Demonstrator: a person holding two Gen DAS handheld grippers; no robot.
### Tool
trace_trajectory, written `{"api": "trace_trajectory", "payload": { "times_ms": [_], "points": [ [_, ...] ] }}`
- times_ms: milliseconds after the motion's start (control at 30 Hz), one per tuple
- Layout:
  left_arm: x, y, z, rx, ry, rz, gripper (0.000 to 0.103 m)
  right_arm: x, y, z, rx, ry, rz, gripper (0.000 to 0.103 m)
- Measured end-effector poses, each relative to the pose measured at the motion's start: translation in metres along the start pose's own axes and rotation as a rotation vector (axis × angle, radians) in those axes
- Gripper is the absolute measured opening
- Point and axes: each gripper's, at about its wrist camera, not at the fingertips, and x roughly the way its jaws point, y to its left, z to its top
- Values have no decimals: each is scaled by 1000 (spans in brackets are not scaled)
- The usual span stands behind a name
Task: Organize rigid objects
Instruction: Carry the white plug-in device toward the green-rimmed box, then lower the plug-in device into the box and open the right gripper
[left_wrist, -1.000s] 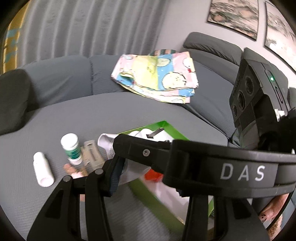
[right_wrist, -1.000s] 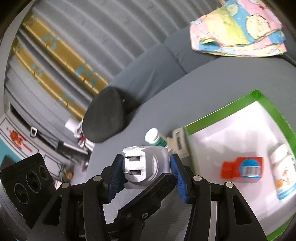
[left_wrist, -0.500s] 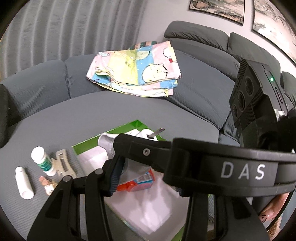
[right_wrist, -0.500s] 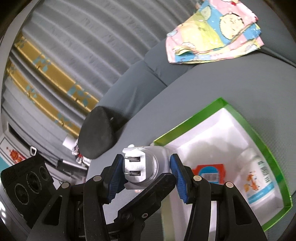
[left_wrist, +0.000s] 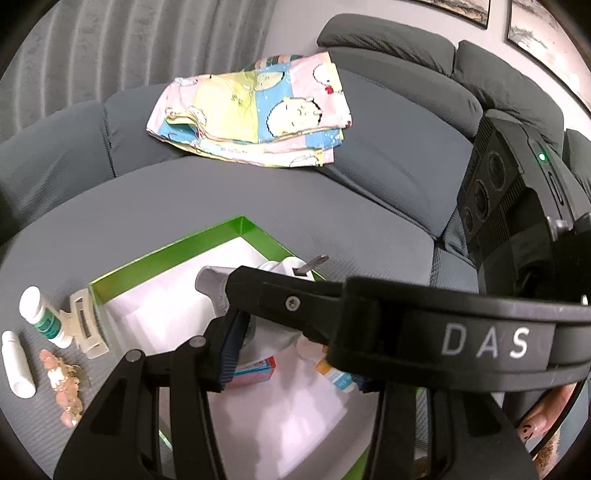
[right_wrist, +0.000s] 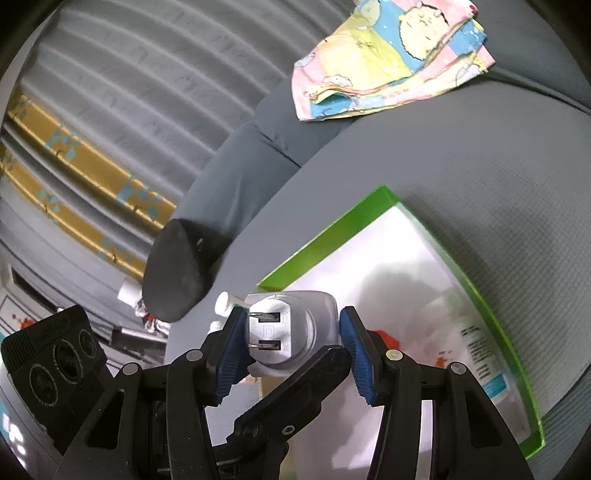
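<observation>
In our right gripper (right_wrist: 291, 350) we hold a grey plug adapter (right_wrist: 291, 332), its two flat prongs pointing back at the camera. The blue pads (right_wrist: 231, 350) press on both sides of its body, so the jaws are closed onto it about as wide as the adapter. We carry it above the near end of a green-rimmed tray (right_wrist: 332, 229) with a white floor, which sits on a grey sofa seat (right_wrist: 480, 177).

From the left wrist view, the right gripper's black frame crosses in front of us, and the adapter (left_wrist: 221, 280) shows behind it over the tray (left_wrist: 166, 251). Of our left gripper (left_wrist: 291, 354) we see one blue pad (left_wrist: 231, 347) on the left finger; the other finger is mostly hidden behind the frame, so we cannot tell how far its jaws are open or whether they hold anything.

Inside the tray lie a red box (left_wrist: 255, 373) and a white bottle with an orange and blue label (left_wrist: 332, 373), both partly covered. Outside the tray's left rim, on the seat, lie a beige hair claw (left_wrist: 85, 325) touching the rim, a green-and-white bottle (left_wrist: 42, 317) just beside it, a white tube (left_wrist: 16, 363) and a pinkish hair clip (left_wrist: 62, 387). A folded cartoon cloth (left_wrist: 255, 110) rests on the sofa's back cushion, well apart from the tray.
</observation>
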Motion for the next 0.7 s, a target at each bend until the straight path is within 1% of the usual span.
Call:
{"api": "trace_trajectory", "payload": {
  "times_ms": [133, 367, 600, 700],
  "points": [
    [18, 2, 2, -12, 32, -17, 45, 7, -16, 5, 36, 16, -16, 54],
    [42, 9, 2, -33, 76, -63, 45, 20, -33, 12, 76, 35, -71, 54],
    [50, 16, 1, -51, 113, -85, 45, 31, -38, 15, 96, 56, -93, 54],
    [53, 20, 2, -75, 131, -92, 45, 34, -39, 15, 105, 61, -98, 54]
  ]
}}
